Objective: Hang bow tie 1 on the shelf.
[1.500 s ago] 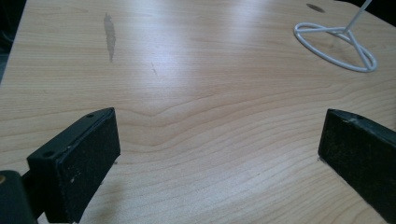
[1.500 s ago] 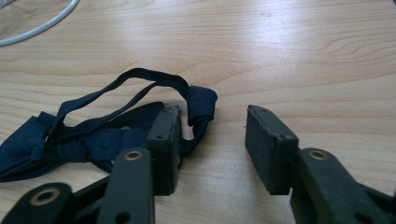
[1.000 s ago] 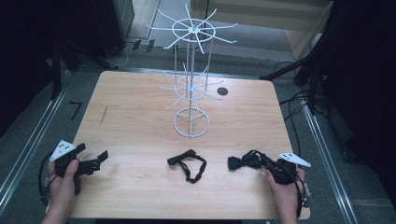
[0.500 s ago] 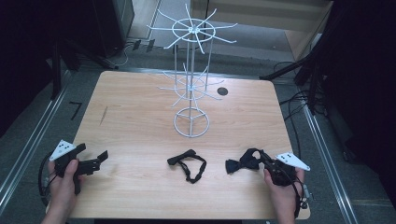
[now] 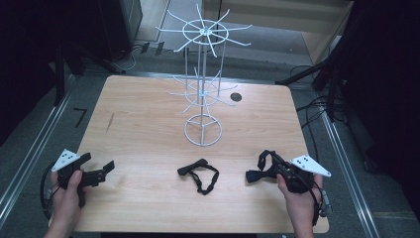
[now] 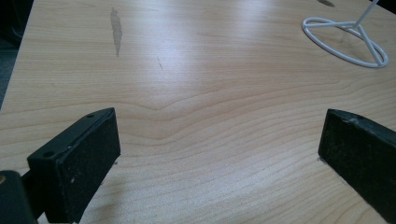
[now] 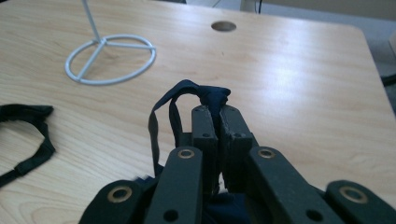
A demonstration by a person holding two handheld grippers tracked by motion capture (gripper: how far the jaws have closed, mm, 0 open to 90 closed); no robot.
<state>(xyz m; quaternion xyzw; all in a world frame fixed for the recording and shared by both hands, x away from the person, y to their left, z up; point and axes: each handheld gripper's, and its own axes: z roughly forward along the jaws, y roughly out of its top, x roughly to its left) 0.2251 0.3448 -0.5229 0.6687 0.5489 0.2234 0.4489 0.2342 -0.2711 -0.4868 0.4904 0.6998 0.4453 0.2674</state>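
Note:
A dark navy bow tie (image 7: pixel 211 96) is pinched in my right gripper (image 7: pixel 217 116), which is shut on its knot; its strap loops off to the left of the jaws. From above, that gripper (image 5: pixel 270 171) hovers at the table's front right with the tie (image 5: pixel 255 174) sticking out to the left. A second black bow tie (image 5: pixel 199 174) lies flat on the wood at front centre, also seen as the black tie (image 7: pixel 29 135) on the left. My left gripper (image 5: pixel 96 164) stands open at the front left, its jaws (image 6: pixel 219 154) wide over bare wood.
A white wire display rack (image 5: pixel 200 89) stands mid-table on a ring base (image 5: pixel 203 130), with hook arms at two heights. A round cable hole (image 5: pixel 236 97) lies behind it. The wooden table (image 5: pixel 138 124) has a dark smear at the left.
My right gripper has shifted slightly left and nearer with the navy bow tie in it. The left gripper and the black tie on the table have stayed put.

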